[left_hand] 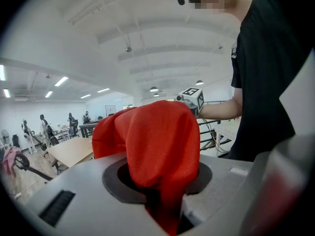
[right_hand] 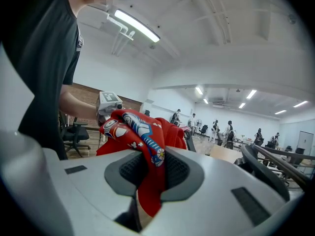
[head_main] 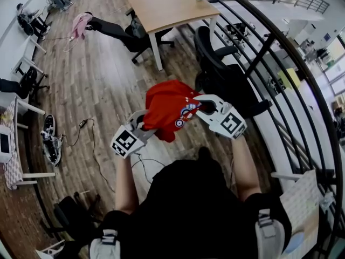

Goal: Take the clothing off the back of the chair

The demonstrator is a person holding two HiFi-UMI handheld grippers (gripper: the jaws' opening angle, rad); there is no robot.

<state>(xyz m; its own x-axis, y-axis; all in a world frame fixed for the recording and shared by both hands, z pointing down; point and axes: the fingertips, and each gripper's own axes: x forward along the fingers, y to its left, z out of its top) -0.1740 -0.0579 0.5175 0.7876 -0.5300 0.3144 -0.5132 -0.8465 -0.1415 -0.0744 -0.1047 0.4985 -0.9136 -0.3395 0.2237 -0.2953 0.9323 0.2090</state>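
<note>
The person holds a red shirt (head_main: pixel 170 109) up in the air at 12 o'clock, stretched between 2 grippers. The left gripper (head_main: pixel 146 124) has its jaws nearly together, pinching a fold of plain red cloth at the shirt's 8 o'clock edge. The right gripper (head_main: pixel 200 108) is clamped just as narrowly on the 3 o'clock edge, where a blue, white and red print shows. The shirt bunches upward between them. A black office chair (head_main: pixel 221 74) stands just beside it at 1 o'clock; whether cloth and chair touch I cannot tell. Farther off at 12 o'clock is a wooden table (head_main: pixel 167 4), and at 10 o'clock a pink garment (head_main: pixel 81 23) hangs on another chair.
</note>
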